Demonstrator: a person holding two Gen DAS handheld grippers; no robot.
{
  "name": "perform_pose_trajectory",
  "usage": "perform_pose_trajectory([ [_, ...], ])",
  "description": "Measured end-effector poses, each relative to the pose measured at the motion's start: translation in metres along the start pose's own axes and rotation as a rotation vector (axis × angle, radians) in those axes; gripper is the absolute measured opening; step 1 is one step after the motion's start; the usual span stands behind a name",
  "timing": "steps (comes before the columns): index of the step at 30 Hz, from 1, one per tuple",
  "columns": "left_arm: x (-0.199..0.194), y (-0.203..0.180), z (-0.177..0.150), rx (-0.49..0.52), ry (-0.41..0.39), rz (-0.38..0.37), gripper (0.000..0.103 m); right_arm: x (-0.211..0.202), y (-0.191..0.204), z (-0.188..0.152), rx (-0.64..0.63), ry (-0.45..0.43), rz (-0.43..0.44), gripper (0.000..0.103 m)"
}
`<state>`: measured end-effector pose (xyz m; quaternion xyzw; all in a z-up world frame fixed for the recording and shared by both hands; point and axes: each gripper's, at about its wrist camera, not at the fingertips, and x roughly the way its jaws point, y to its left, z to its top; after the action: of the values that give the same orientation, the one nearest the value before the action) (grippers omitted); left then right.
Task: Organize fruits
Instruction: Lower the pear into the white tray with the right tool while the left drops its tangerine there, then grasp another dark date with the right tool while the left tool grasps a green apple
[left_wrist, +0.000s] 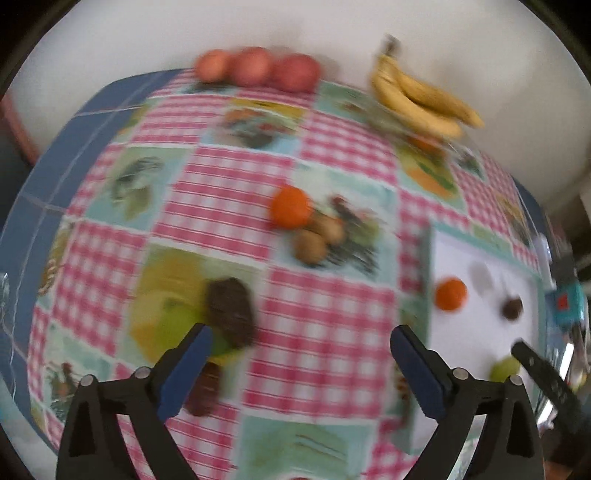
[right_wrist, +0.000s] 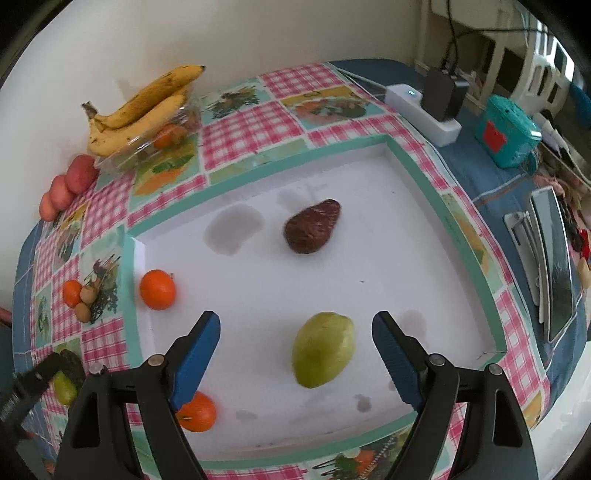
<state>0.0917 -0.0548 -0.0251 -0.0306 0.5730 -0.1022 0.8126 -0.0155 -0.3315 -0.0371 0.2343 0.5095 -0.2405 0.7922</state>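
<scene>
Fruit lies scattered across a worktop (right_wrist: 236, 122) covered in a pink-checked cloth, part of it on a white sheet (right_wrist: 369, 236) spread over the cloth. In the right wrist view the right gripper (right_wrist: 295, 354) has its blue-padded jaws spread wide and empty above the sheet, and a green pear (right_wrist: 323, 349) lies between them, just ahead and nearer the right finger, touching neither. A dark avocado (right_wrist: 312, 226) sits farther ahead, well apart from the pear. One orange (right_wrist: 157, 289) rests at the sheet's left edge; another orange (right_wrist: 197, 411) is partly hidden behind the left finger.

The left wrist view is blurred. The left gripper (left_wrist: 301, 358) is also open, holding nothing. A second dark avocado (left_wrist: 231, 312) lies just ahead of its left finger, on the cloth. Farther ahead, an orange (left_wrist: 290, 206) touches two small brown fruits (left_wrist: 319, 236). At the far edge stand three red apples (left_wrist: 256, 68) in a row and a bunch of bananas (left_wrist: 417, 99).
</scene>
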Motion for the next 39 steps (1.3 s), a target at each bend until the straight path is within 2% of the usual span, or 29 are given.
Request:
perform_pose_trajectory([
  [6,-0.012,0.056,0.014,-0.121,-0.039,0.037,0.1,-0.003,0.027,-0.006,-0.045,0.003,0.015,0.085],
  [8,-0.017,0.069,0.018,-0.127,-0.059,0.06,0.103,-0.005,0.037,-0.008,-0.062,0.0,0.032,0.085],
  [14,-0.03,0.101,0.025,-0.116,-0.103,0.114,0.103,-0.009,0.072,-0.014,-0.123,-0.005,0.069,0.085],
  [22,-0.035,0.146,0.025,-0.217,-0.106,0.117,0.103,-0.014,0.131,-0.029,-0.222,0.008,0.12,0.085],
  [29,-0.028,0.157,0.025,-0.212,-0.078,0.103,0.103,-0.006,0.178,-0.048,-0.299,0.066,0.155,0.085],
  [33,-0.011,0.158,0.022,-0.182,-0.01,0.109,0.103,-0.002,0.204,-0.064,-0.37,0.091,0.154,0.085],
  [35,-0.004,0.159,0.021,-0.163,0.014,0.125,0.103,0.0,0.213,-0.069,-0.395,0.101,0.157,0.085],
  [39,0.003,0.165,0.019,-0.099,0.049,0.21,0.103,0.006,0.231,-0.078,-0.439,0.134,0.167,0.085],
])
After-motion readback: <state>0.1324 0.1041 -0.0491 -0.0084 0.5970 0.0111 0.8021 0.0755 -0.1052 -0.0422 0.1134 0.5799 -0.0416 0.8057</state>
